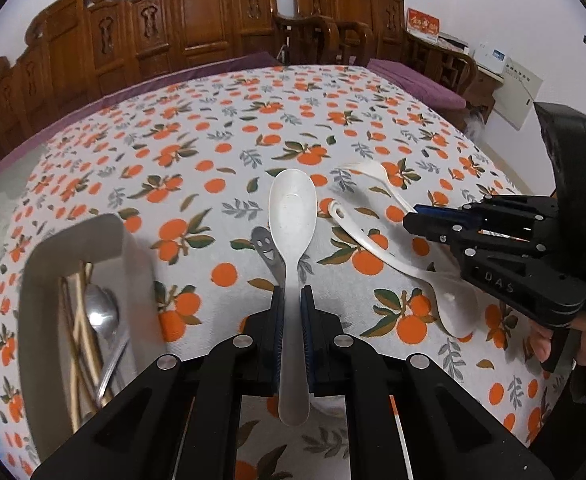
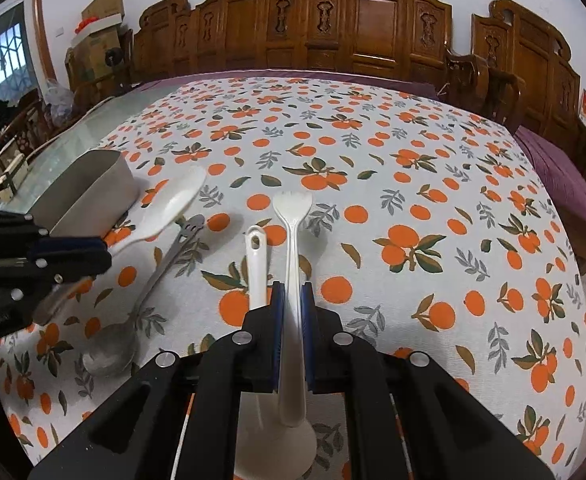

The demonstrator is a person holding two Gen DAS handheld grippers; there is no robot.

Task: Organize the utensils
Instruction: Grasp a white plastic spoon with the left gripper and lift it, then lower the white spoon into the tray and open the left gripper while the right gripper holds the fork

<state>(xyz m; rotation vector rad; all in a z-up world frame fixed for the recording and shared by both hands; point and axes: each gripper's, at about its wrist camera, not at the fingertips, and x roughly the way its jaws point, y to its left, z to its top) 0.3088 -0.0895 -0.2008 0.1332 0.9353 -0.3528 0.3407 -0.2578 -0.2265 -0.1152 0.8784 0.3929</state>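
The step in hand is transfer of utensils to the white bin (image 1: pixel 89 240).

The left claw (image 1: pixel 291 300) pinches the handle of a white rice spoon (image 1: pixel 293 208), held above the surface (image 1: pixel 221 128) just right of the bin.

The right claw (image 2: pixel 291 296) pinches the handle of a white fork (image 2: pixel 293 216). A second white spoon (image 2: pixel 256 264) and a metal spoon (image 2: pixel 133 320) lie on the surface.

The next move likely calls for carrying the rice spoon over the bin and releasing it.

The bin's contents are blurred; chopsticks and a metal spoon appear inside. The second white spoon's bowl is partly hidden beneath the right claw.

left hand-held gripper (image 1: pixel 292 300) clamped, right hand-held gripper (image 2: pixel 292 296) clamped
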